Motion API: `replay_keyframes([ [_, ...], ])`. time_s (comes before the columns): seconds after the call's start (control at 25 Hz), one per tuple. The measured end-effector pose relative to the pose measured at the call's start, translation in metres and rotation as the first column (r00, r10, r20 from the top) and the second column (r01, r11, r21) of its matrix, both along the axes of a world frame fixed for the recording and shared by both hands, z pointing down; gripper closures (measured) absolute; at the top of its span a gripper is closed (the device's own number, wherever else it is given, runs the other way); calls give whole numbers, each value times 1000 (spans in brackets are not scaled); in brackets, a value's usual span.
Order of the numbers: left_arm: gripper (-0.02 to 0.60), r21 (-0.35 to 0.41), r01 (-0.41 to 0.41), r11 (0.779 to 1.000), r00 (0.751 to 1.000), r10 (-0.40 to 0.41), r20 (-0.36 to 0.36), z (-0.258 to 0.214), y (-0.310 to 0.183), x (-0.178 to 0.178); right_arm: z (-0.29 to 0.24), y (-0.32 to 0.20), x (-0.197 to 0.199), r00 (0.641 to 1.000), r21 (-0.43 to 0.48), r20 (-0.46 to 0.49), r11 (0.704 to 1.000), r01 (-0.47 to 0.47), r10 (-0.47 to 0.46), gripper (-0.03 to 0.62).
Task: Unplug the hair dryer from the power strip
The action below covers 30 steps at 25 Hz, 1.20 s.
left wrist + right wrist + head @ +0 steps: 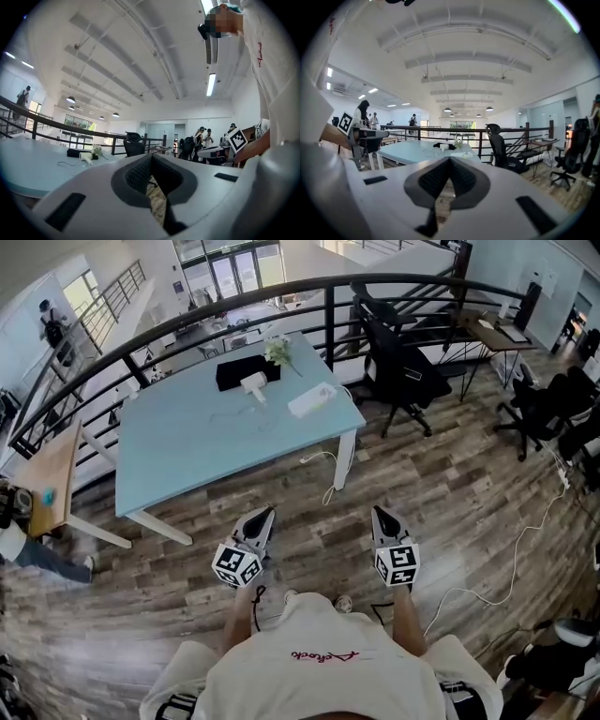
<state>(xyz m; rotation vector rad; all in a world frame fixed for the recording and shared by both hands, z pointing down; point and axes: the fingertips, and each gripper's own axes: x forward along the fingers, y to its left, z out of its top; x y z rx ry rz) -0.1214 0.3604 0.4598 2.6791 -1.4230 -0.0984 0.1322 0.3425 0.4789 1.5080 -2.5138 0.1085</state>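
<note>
Left tool [266, 513] and right tool [378, 513] hover clenched, empty, well short of the tabletop [187, 456] bearing hair dryer [254, 385] and power strip [312, 399].

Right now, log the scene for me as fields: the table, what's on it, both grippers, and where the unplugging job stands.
Table: light blue rectangular table, beside black railing
On it: white hair dryer, white power strip, black flat case, small white flowers
Left gripper: shut, empty, over wood floor, short of table
Right gripper: shut, empty, same
Job: not begun; plug too small to make out
</note>
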Motion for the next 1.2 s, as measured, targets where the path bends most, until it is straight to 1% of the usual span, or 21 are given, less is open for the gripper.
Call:
replay_keyframes([
  [0.16,572,-1,4,1000,1000,-4,-1,1,0,26,3,-4,18,1000,-4,-11,1000,21,-21,577],
  [0.4,572,-9,20,1000,1000,-19,24,4,6,65,7,-5,45,997,-10,7,997,71,-71,577],
  [0.64,572,-17,27,999,999,-27,28,7,0,97,12,-13,63,993,-19,13,993,114,-114,577],
  [0.92,572,-13,21,1000,999,-20,47,9,-12,114,18,-24,66,988,-21,16,988,151,-151,577],
  [1.2,572,-10,15,1000,999,-15,42,10,-31,111,22,-41,60,988,-27,18,988,155,-154,577],
])
